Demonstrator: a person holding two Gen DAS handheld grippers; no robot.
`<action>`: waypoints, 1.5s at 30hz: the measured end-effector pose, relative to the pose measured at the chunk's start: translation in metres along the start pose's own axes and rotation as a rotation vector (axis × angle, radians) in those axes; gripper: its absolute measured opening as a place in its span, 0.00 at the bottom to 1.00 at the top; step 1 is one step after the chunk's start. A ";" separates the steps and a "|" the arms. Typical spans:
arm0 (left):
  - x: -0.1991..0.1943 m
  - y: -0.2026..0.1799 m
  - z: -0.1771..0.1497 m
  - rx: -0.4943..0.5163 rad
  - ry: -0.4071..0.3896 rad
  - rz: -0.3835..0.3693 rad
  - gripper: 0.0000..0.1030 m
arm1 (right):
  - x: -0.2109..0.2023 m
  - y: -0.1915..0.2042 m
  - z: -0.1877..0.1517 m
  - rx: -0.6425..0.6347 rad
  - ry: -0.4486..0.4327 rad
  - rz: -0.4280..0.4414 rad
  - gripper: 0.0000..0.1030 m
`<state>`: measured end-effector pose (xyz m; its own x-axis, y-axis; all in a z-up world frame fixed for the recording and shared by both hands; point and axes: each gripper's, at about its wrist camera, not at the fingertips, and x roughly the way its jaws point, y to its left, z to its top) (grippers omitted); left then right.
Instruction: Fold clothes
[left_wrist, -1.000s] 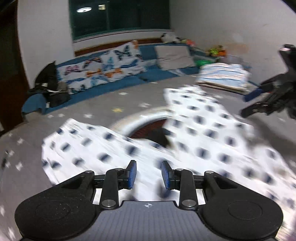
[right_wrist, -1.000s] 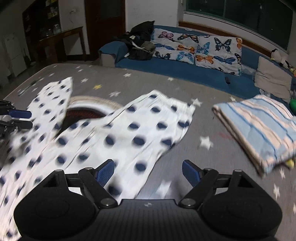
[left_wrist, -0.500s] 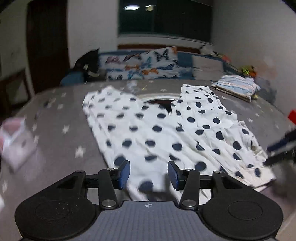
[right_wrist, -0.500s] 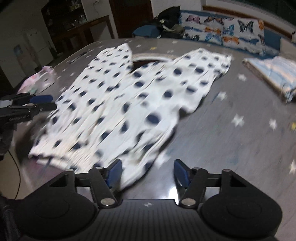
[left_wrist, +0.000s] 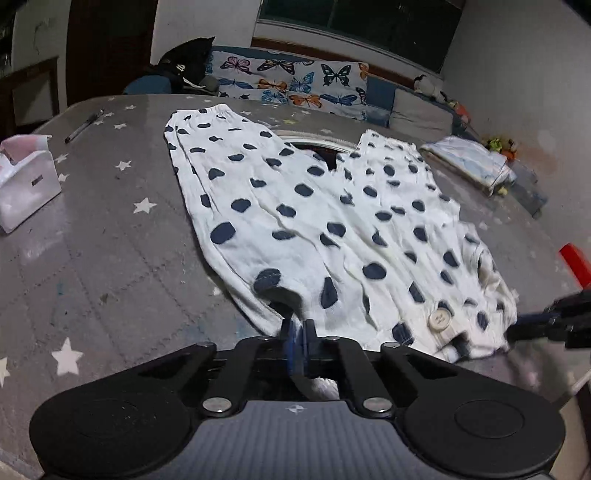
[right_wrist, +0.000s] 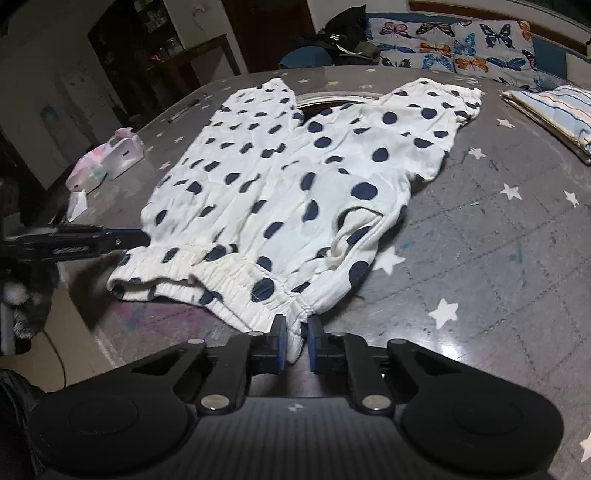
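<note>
Left tongs (left_wrist: 298, 334) are pinching the near hem of the polka-dot trousers (left_wrist: 314, 221) lying spread on the bench (left_wrist: 92, 240); a tissue box (left_wrist: 26, 181) is sitting to the left. Right tongs (right_wrist: 295, 338) are gripping the elastic waistband (right_wrist: 236, 277), with striped folded cloth (right_wrist: 554, 107) lying far right.

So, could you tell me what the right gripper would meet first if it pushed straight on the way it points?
The right gripper is already shut on the waistband of the polka-dot trousers, so it would likely push into that cloth and the table beneath.
</note>
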<state>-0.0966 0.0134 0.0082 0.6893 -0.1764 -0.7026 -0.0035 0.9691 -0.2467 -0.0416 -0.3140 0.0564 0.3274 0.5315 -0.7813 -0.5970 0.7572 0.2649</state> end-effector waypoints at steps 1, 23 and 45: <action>-0.005 0.005 0.003 -0.008 -0.001 -0.020 0.04 | -0.002 0.001 -0.001 -0.003 0.001 0.009 0.09; -0.042 0.024 0.041 0.153 -0.022 -0.063 0.20 | -0.041 -0.012 0.021 -0.064 -0.031 -0.010 0.23; 0.104 -0.126 0.076 0.391 0.076 -0.392 0.19 | 0.035 -0.096 0.132 -0.018 -0.130 -0.136 0.25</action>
<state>0.0306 -0.1137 0.0163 0.5303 -0.5346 -0.6580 0.5216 0.8176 -0.2439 0.1238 -0.3183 0.0781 0.4968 0.4701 -0.7295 -0.5534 0.8191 0.1510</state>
